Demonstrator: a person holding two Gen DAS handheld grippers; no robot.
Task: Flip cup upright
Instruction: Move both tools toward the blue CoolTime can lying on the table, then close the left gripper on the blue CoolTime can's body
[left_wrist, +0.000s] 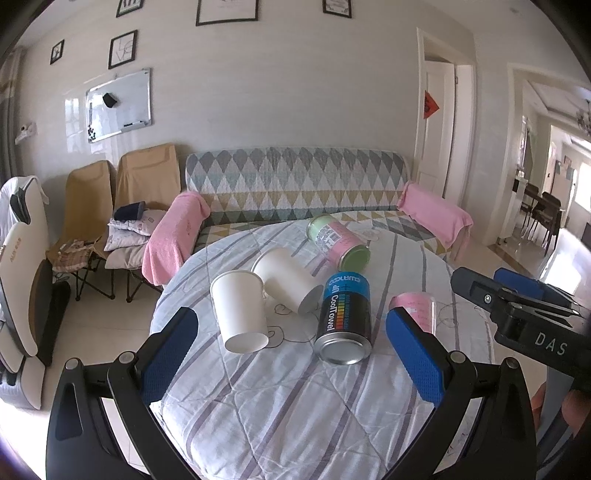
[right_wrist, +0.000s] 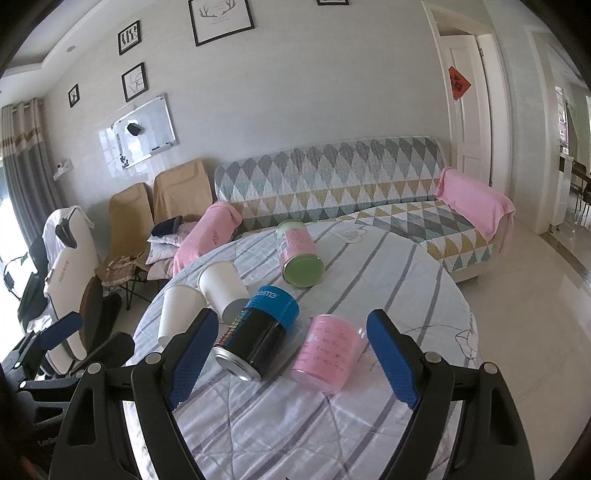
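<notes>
Striped quilted cloth covers the round bench (left_wrist: 295, 406), where two white paper cups (left_wrist: 242, 314) lie tipped, touching, ahead of the left gripper (left_wrist: 291, 354), whose fingers are spread wide, empty. Right gripper (right_wrist: 291, 354), likewise agape, frames the black-and-blue can (right_wrist: 258, 332) and pink translucent plastic cup (right_wrist: 328, 350), both on their sides.

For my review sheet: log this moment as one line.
phase: pre-grasp | left gripper: open, empty | right gripper: open, empty | white paper cups, pink cup: on their sides | cans: lying down
</notes>
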